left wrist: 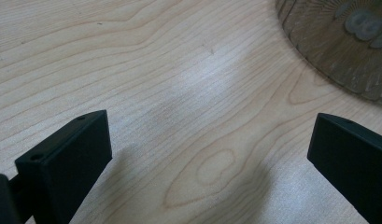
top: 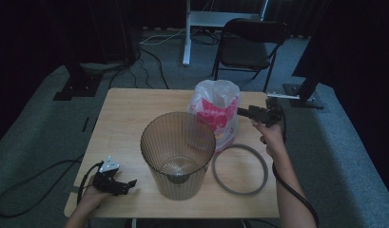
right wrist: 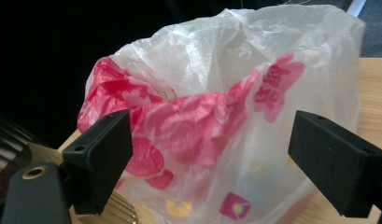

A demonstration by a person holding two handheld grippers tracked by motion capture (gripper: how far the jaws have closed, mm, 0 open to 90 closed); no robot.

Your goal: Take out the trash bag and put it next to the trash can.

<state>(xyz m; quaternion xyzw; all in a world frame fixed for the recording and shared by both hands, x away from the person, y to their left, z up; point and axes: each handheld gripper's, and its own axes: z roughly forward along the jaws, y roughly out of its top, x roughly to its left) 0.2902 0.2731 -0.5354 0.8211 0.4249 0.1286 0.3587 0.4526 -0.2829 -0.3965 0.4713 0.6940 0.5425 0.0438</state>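
A ribbed, see-through brown bin [top: 178,152] stands upright in the middle of the wooden table [top: 125,114]. Behind it stands a white plastic bag [top: 216,111] with red print. A grey ring [top: 239,168] lies flat to the right of the bin. My right gripper [top: 244,112] hovers at the bag's right side, open, its jaws on either side of the bag [right wrist: 216,116] without touching. My left gripper [top: 128,184] rests low at the table's front left, open over bare wood [left wrist: 188,93], with the bin's base [left wrist: 338,42] ahead at the right.
A black folding chair [top: 247,47] and a white stand [top: 187,33] sit behind the table on grey carpet. Dark stands flank the table's far corners. Cables trail across the floor at the left. The table's left half is bare wood.
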